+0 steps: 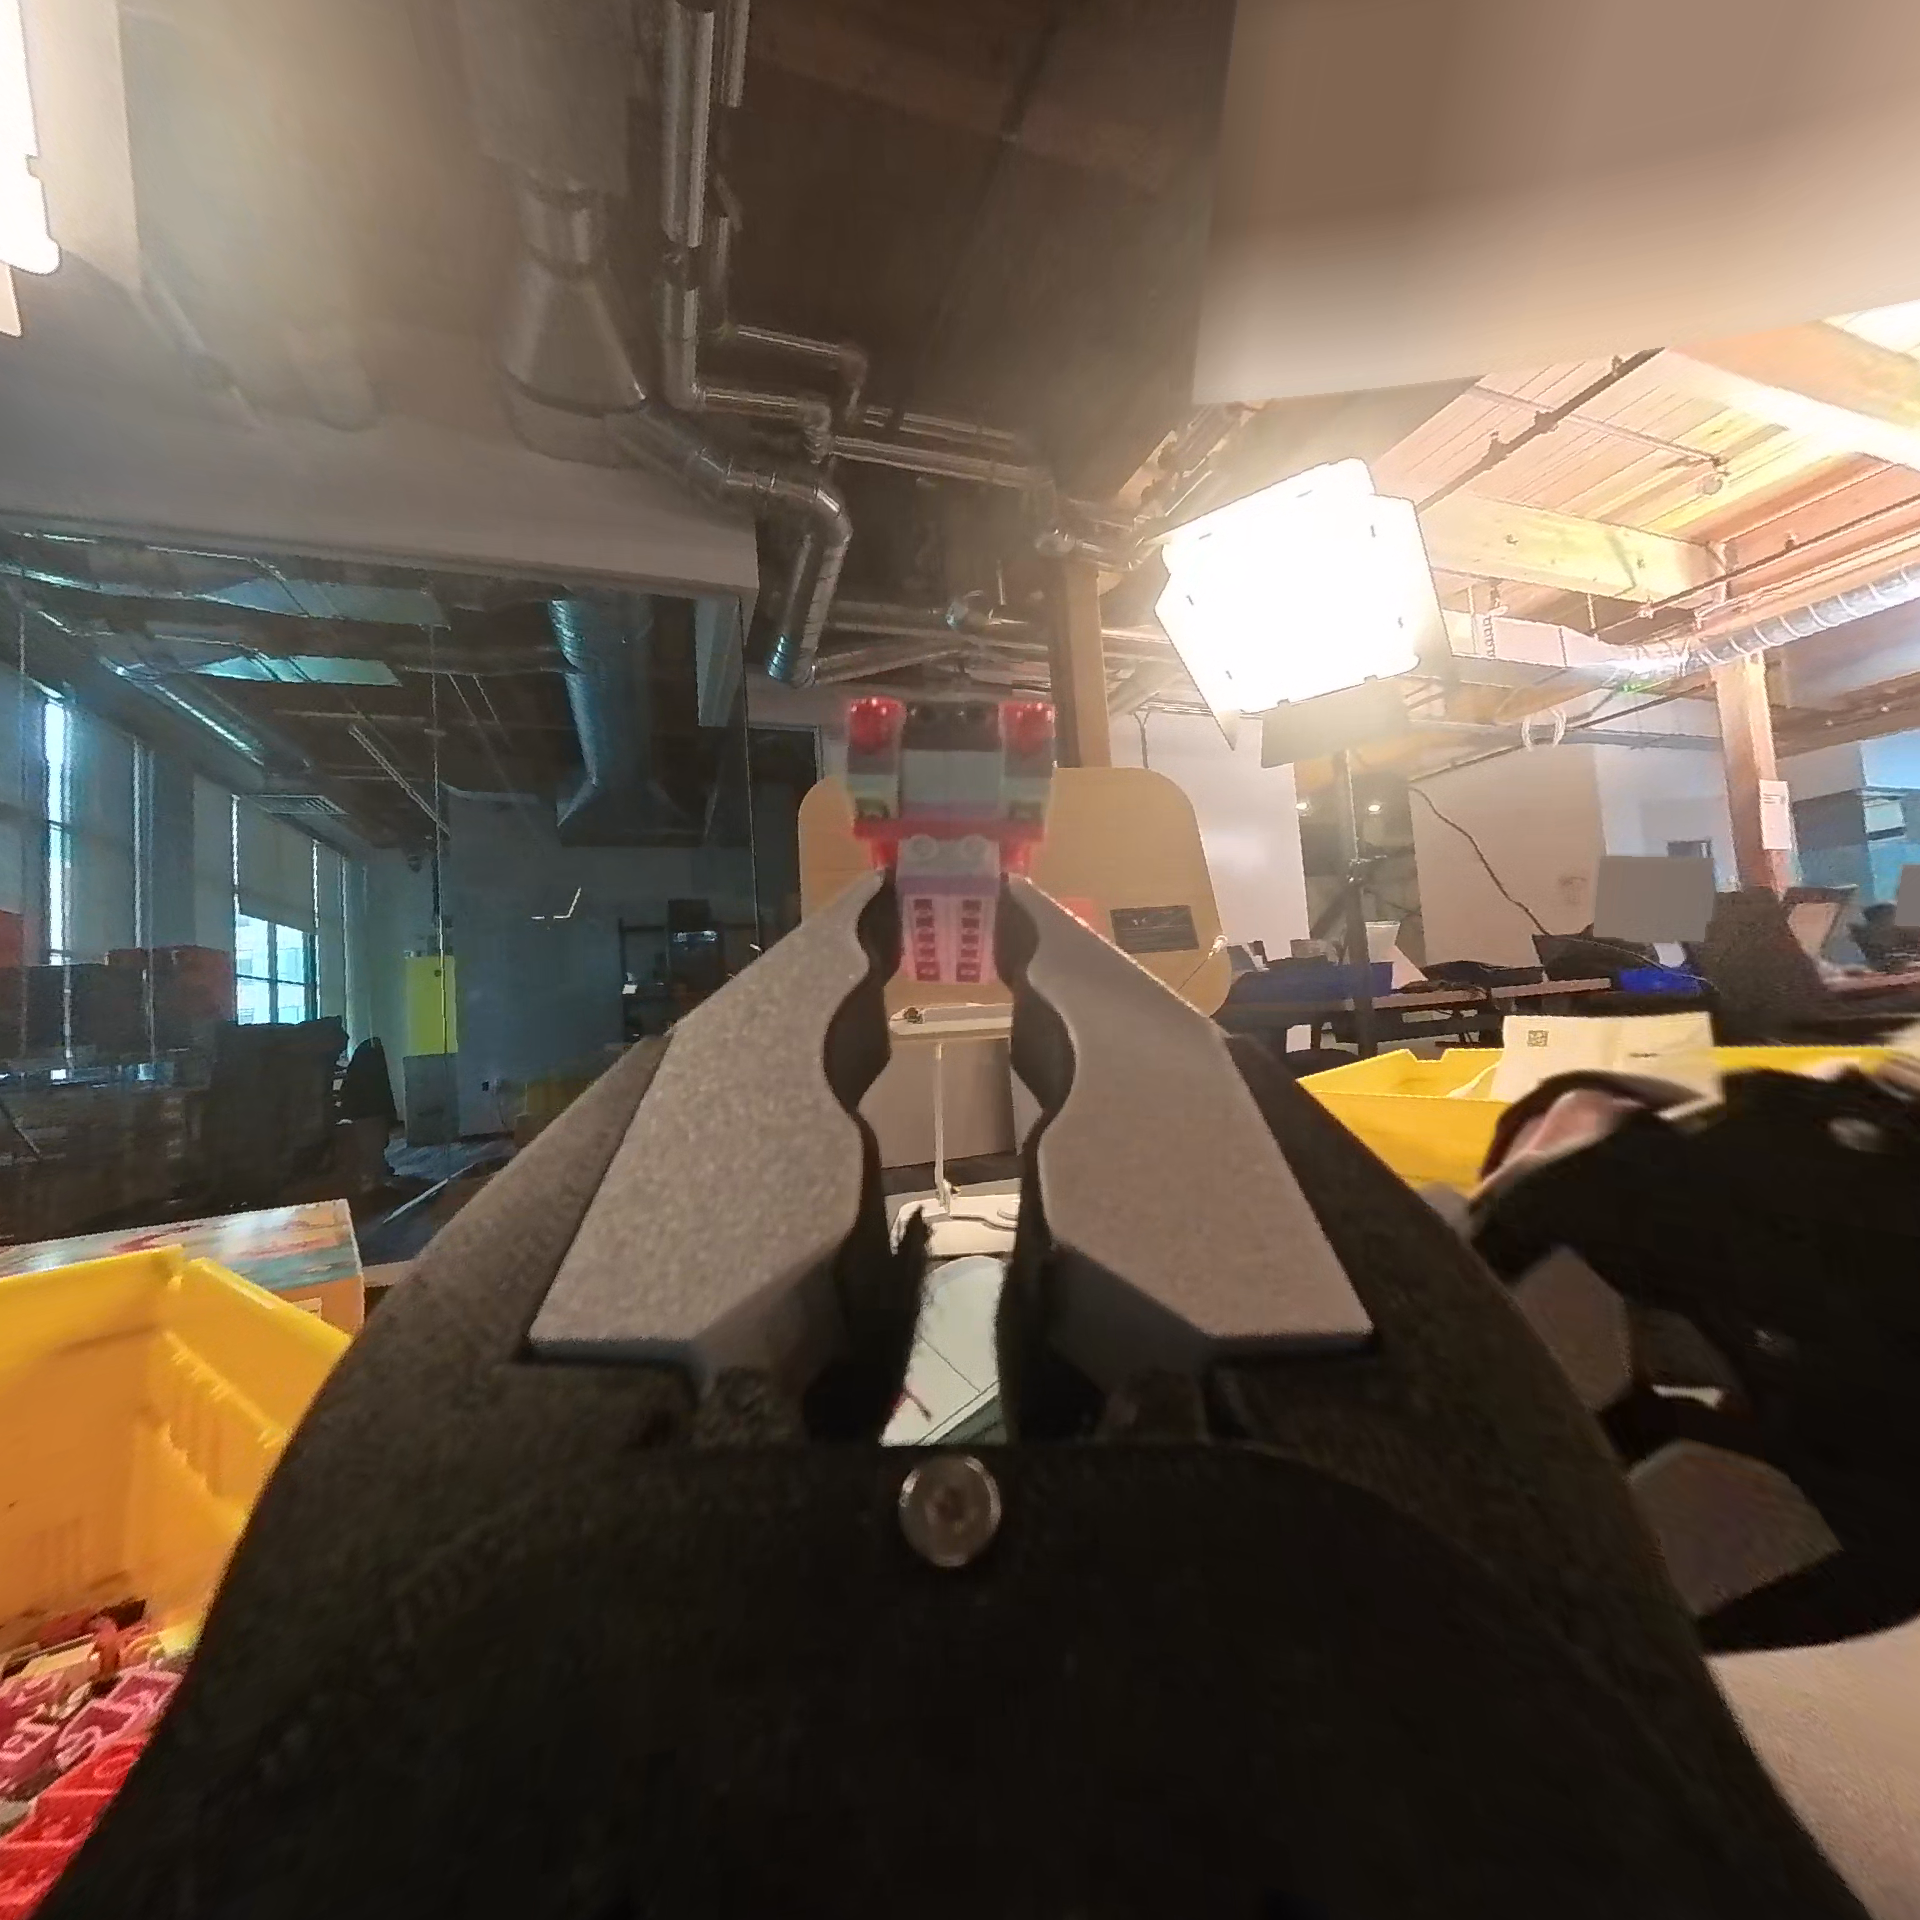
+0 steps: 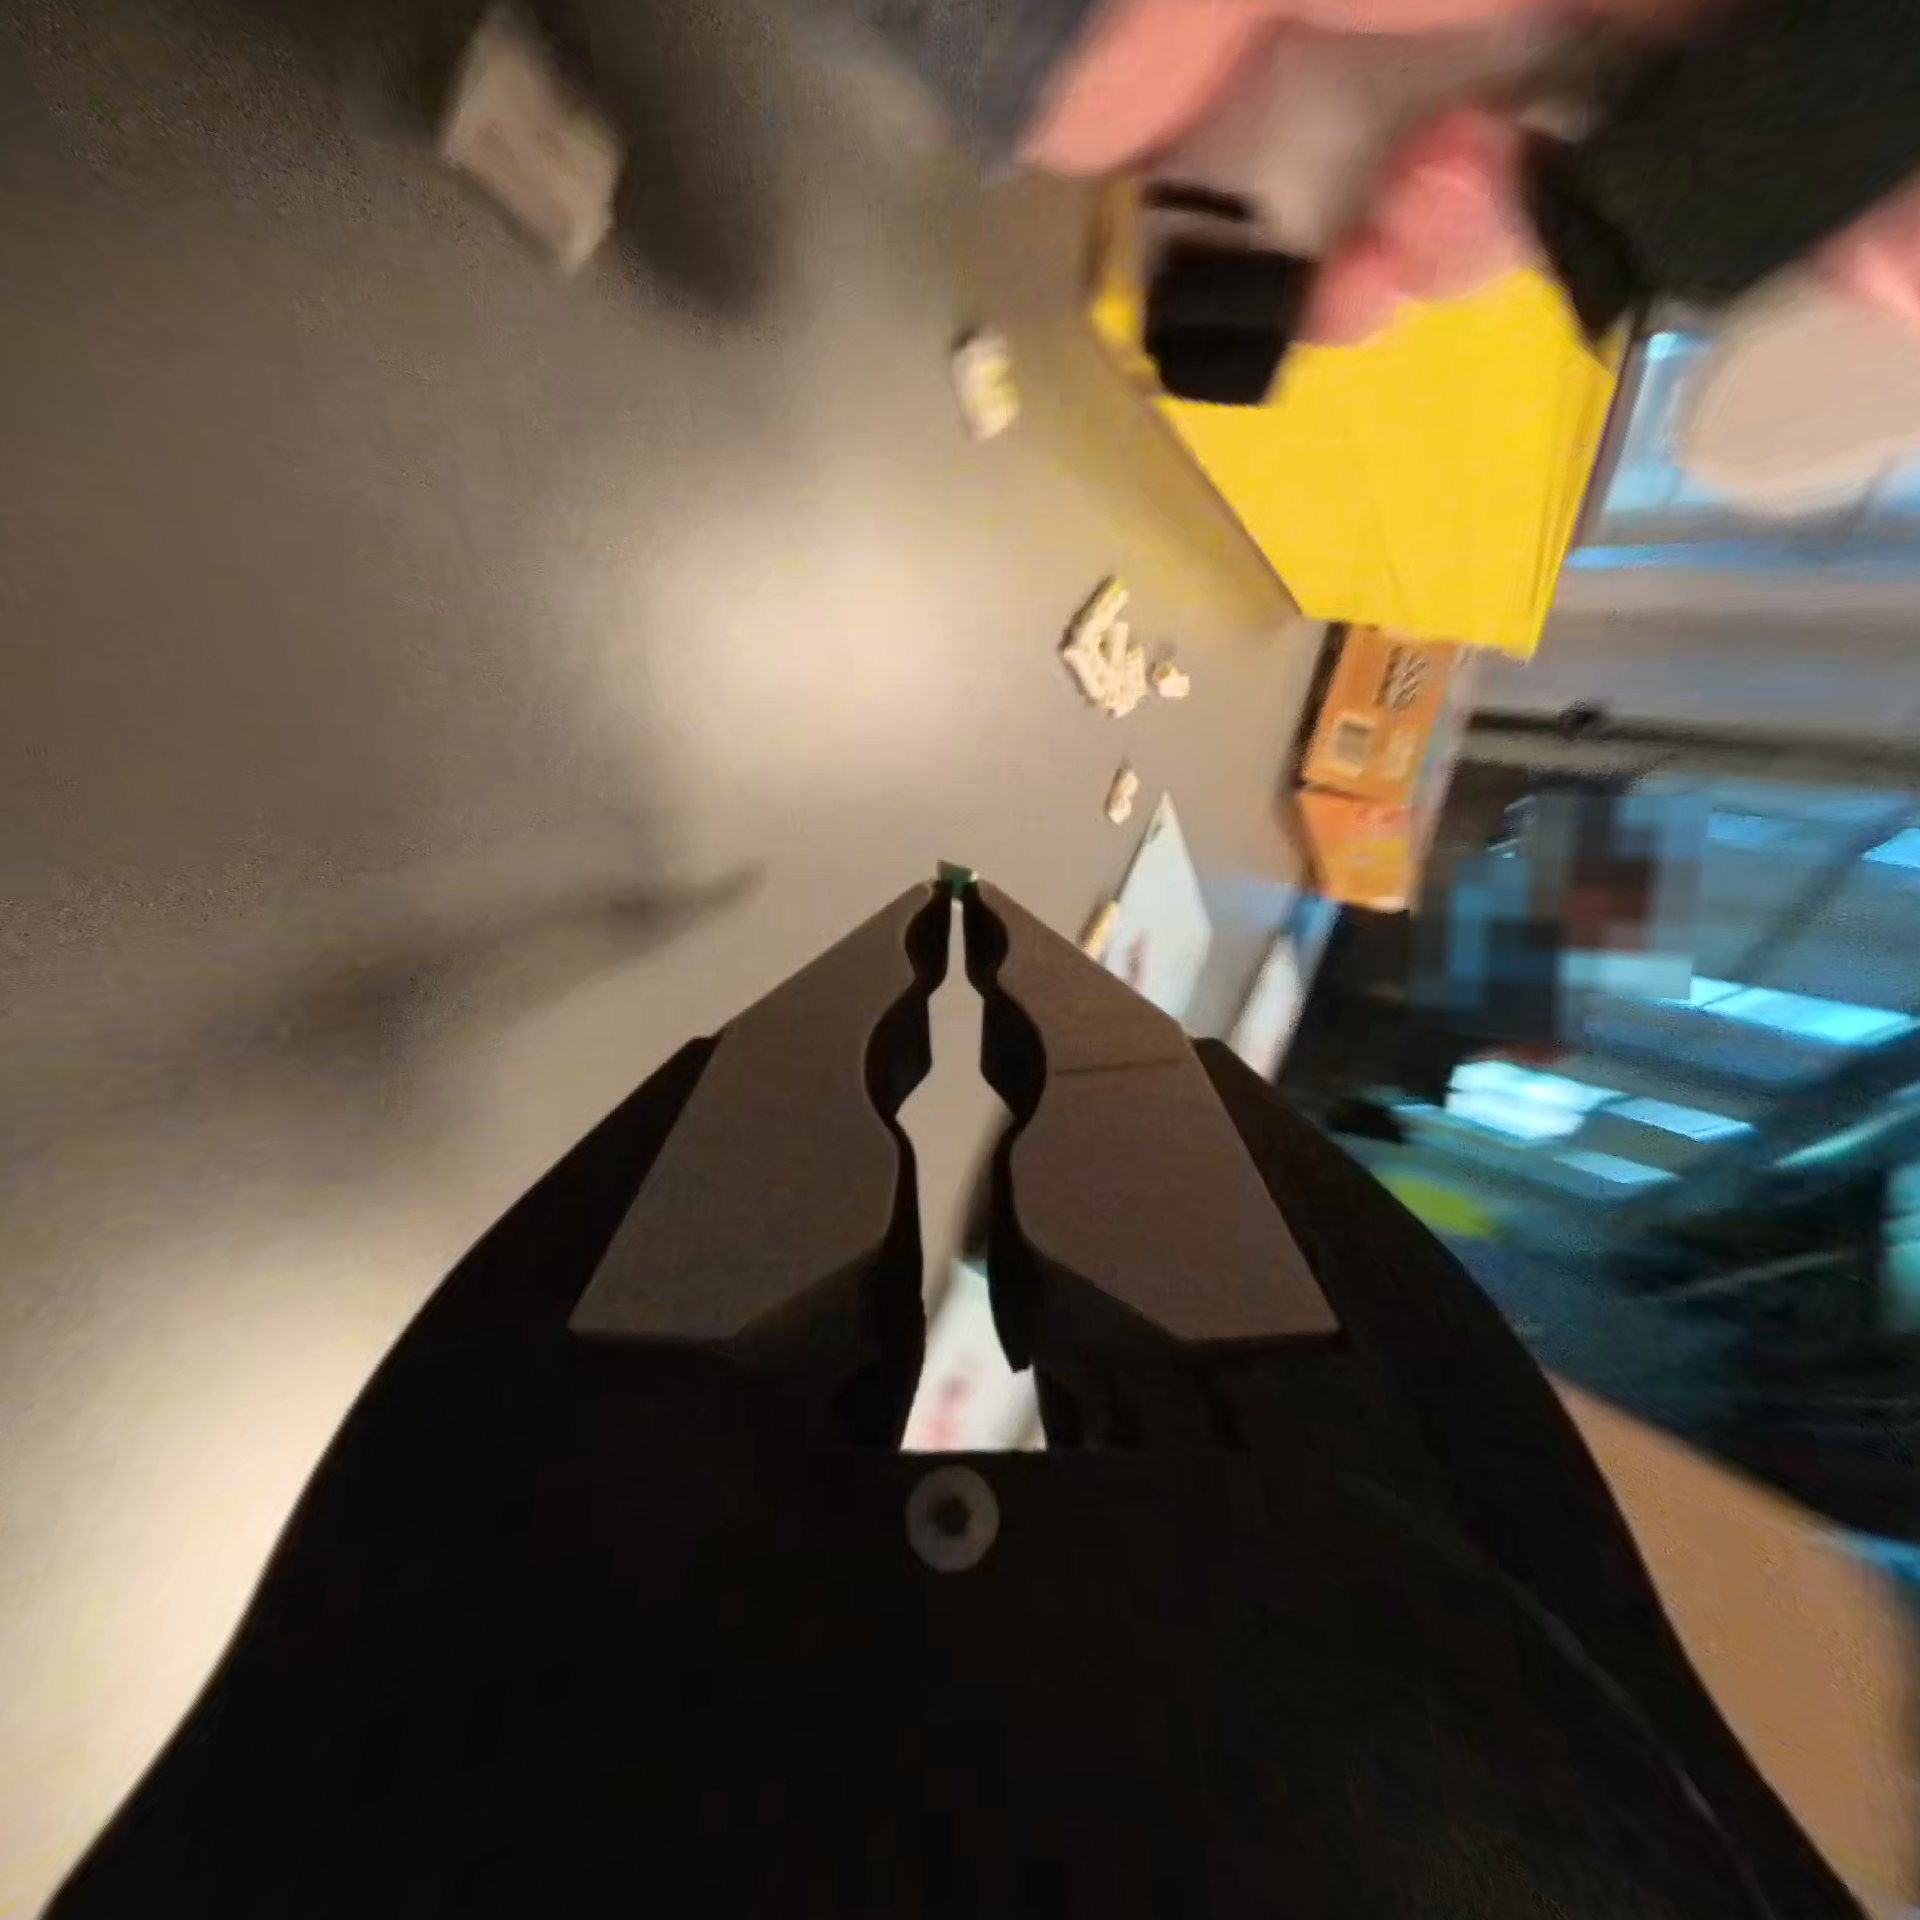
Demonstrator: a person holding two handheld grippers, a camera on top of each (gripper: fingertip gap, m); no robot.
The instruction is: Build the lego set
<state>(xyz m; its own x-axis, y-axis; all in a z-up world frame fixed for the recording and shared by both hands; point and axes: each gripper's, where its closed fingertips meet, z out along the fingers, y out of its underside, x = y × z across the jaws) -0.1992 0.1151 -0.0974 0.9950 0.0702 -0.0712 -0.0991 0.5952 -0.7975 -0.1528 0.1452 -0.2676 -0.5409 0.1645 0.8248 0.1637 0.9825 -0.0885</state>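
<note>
Left wrist view, left to right. A yellow bin (image 1: pixel 156 1382) sits at the lower left, with red and pink bricks (image 1: pixel 73 1756) in its bottom. Behind it lies a colourful box (image 1: pixel 208 1242).

At centre, the left gripper (image 1: pixel 948 914) is closed part-way on a brick model (image 1: pixel 948 831). Both fingertips press the sides of its pink and lilac lower block. The model's upper part, grey and black with red corner pieces, stands clear above the tips. It is held raised, in front of a tan board (image 1: pixel 1132 883).

To the right, a bright lamp panel (image 1: pixel 1299 592) stands on a stand. Further right is a second yellow bin (image 1: pixel 1392 1122). At the right edge, a gloved hand (image 1: pixel 1704 1309) grips dark hardware.

Right wrist view, left to right; the picture is blurred. A grey tabletop (image 2: pixel 416 727) fills the left side.

At centre, the right gripper (image 2: pixel 954 891) is all but closed. A tiny green piece (image 2: pixel 954 878) is pinched at the very tips.

Beyond the tips, small white bricks (image 2: pixel 1112 655) lie scattered on the tabletop. White sheets (image 2: pixel 1164 914) lie just right of the tips. A yellow bin (image 2: pixel 1403 478) is at the upper right, with orange boxes (image 2: pixel 1361 769) past it. A hand (image 2: pixel 1351 135) holding a black part is at the top right.
</note>
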